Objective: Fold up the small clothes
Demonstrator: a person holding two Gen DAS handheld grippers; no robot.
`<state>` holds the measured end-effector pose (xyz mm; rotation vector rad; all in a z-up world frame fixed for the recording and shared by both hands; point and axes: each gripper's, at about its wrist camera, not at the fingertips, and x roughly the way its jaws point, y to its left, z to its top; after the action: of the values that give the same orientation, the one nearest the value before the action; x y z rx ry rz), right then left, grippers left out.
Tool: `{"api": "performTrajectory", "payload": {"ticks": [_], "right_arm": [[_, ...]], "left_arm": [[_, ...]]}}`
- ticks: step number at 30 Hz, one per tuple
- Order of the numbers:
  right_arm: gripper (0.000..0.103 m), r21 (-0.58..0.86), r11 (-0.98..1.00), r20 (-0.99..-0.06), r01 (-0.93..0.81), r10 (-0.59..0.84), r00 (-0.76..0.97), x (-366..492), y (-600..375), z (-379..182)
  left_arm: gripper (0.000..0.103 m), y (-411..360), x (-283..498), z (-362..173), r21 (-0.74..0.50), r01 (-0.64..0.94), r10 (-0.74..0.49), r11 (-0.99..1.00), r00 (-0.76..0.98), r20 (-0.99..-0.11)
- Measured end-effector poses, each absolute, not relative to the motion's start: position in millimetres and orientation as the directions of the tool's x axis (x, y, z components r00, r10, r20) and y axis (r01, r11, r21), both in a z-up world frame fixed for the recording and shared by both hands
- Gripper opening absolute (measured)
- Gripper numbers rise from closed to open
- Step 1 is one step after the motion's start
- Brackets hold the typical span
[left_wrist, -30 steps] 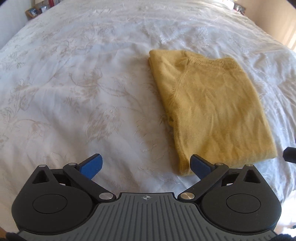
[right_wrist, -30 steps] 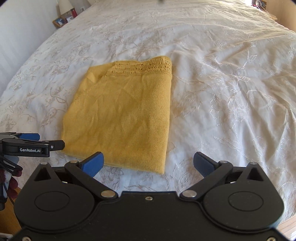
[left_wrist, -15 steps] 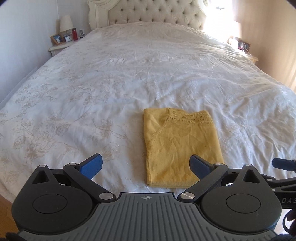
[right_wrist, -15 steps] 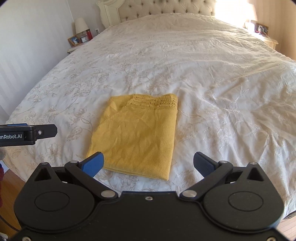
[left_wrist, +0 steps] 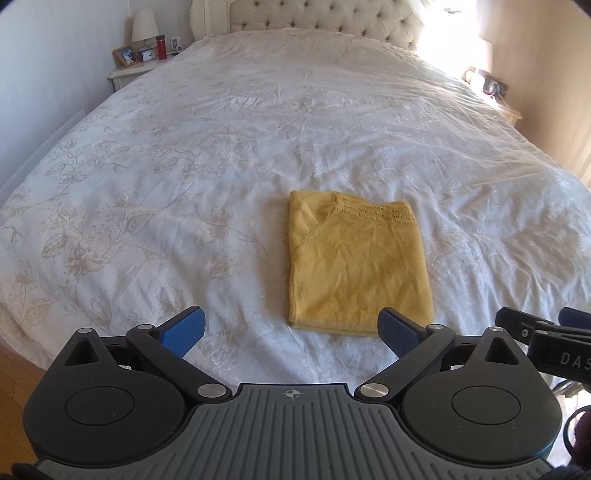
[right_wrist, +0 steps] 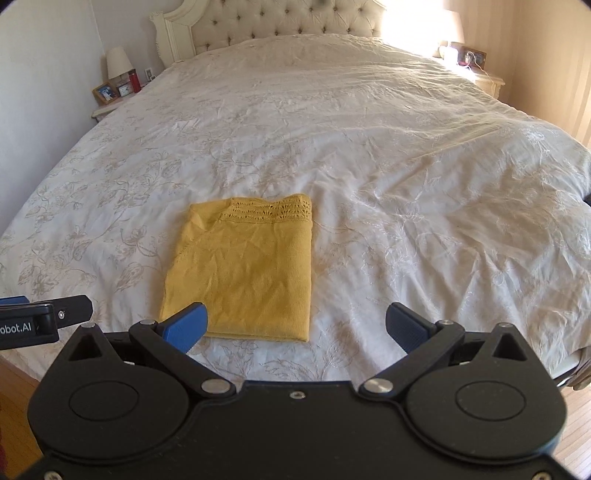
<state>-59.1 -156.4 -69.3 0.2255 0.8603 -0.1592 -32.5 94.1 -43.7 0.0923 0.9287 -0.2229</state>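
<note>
We have the yellow knit top point(left_wrist: 356, 266) lying flat on the bed point(left_wrist: 184, 184), near the foot edge, already folded into a neat upright rectangle with its lace-knit neckline at the far end and its hem toward us. Its long axis runs away from us, toward the headboard point(right_wrist: 280, 26).

From the left tongs point(left_wrist: 291, 328) the garment sits ahead and a little to the right, its near hem just beyond the right fingertip. From the right tongs point(right_wrist: 295, 325) it sits ahead and to the left, with the left blue fingertip point(right_wrist: 186, 323) overlapping the near left corner in that view. So the top lies between our two hands, and neither one is clearly nearer; both are held above and short of the cloth, not touching it.

Both pairs of tongs stand wide apart and hold nothing.

We judge the fold largely done. If one more fold is wanted, it would go across the long axis, hem carried up to neckline, and each of our hands would take the near corner on its own side
</note>
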Motion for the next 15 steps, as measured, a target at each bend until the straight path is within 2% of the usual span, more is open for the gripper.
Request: {"api": "performTrajectory", "payload": {"ticks": [7,15], "right_arm": [[0.102,0.186,0.959,-0.758,0.214,0.001,0.653,-68.6,-153.4,-66.7],[0.102,0.194,0.958,-0.741,0.210,0.003,0.672,-78.4,-145.8,-62.1]], "left_arm": [[0.101,95.4,-43.5,-39.2,0.047,0.197,-0.081,0.979,0.593,-0.801],[0.101,99.4,-49.3,-36.0,0.030,0.200,-0.092,0.979,0.568,-0.818]]}}
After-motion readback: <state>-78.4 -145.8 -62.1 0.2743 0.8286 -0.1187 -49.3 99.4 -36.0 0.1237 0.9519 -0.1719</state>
